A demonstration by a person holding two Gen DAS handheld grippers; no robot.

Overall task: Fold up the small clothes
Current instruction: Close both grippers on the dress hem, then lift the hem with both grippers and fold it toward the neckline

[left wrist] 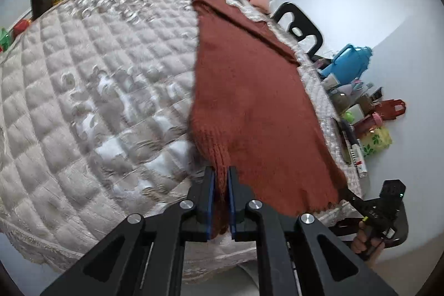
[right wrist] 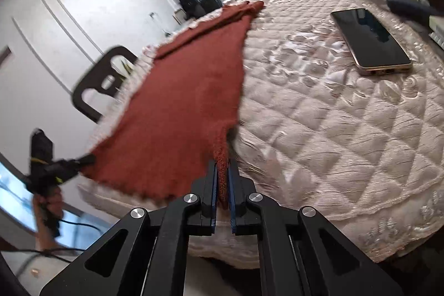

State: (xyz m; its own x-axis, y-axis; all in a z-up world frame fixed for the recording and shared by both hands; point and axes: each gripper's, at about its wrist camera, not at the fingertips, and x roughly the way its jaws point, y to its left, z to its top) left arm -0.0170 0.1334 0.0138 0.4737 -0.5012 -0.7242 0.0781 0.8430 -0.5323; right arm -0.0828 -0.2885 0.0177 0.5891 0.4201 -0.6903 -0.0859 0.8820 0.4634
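Observation:
A rust-red knitted garment (left wrist: 249,90) lies stretched lengthwise on the quilted beige table cover (left wrist: 97,74). My left gripper (left wrist: 220,174) is shut on the garment's near left hem corner, with ribbed knit bunched between the blue pads. At the lower right of this view, my right gripper (left wrist: 350,194) pinches the other near corner at the table's edge. In the right wrist view the same garment (right wrist: 188,101) runs away from me. My right gripper (right wrist: 222,165) is shut on its near right corner, and the left gripper (right wrist: 87,158) holds the hem's far end, a hand below it.
A dark phone (right wrist: 370,39) lies on the cover (right wrist: 333,115) right of the garment. Black chairs (right wrist: 102,79) (left wrist: 301,27) stand around the table. A blue jug (left wrist: 349,60), bottles and cups crowd the table's right side. The near table edge is just below both grippers.

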